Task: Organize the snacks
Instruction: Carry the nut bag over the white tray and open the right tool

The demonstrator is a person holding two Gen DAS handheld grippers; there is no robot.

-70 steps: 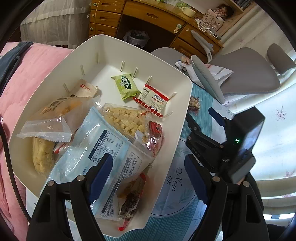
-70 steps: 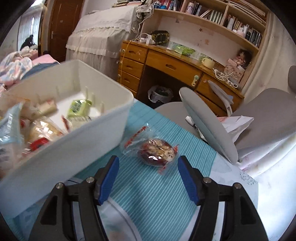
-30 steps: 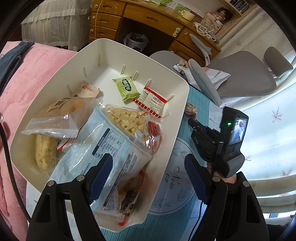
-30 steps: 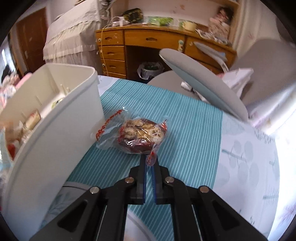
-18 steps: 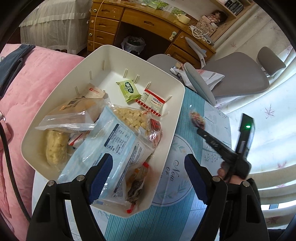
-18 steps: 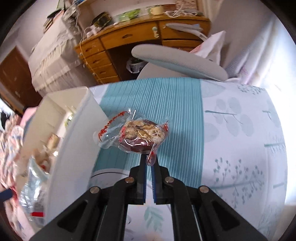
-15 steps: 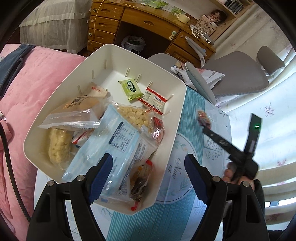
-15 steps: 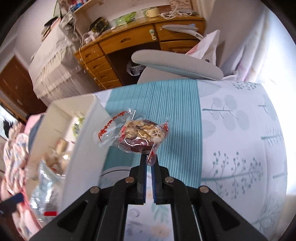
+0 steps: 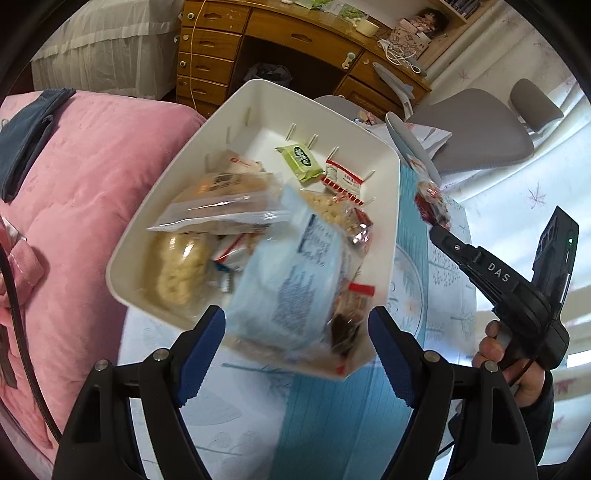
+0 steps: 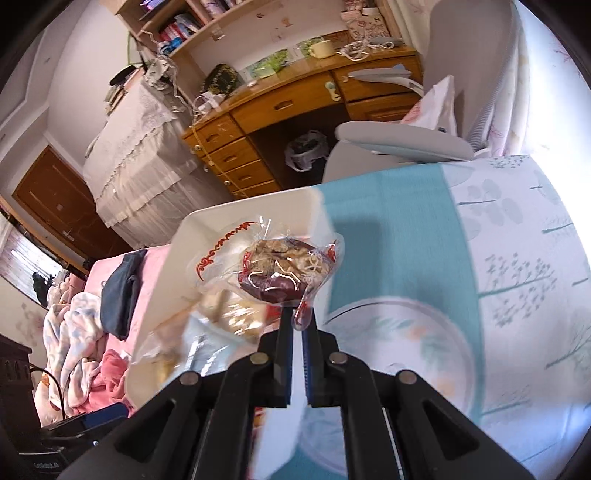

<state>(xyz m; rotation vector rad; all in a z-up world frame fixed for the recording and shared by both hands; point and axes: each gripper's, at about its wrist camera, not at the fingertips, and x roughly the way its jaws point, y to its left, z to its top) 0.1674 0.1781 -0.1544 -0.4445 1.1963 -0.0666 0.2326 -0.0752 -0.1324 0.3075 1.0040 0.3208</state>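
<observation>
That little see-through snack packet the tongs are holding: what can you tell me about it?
The snack packet is a clear crinkly plastic wrapper with red scroll printing and red edges, holding a dark reddish-brown fruit stuffed with pale nut pieces. The shut right tongs pinch only its lower sealed edge, so it hangs lifted clear of the tablecloth, by the rim of the white snack bin. Nothing else touches it.

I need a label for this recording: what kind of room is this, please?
Most likely a bedroom that also serves as a study: pink bedding lies beside the table, and a wooden desk with drawers stands under a bookshelf, with a grey office chair nearby.
</observation>
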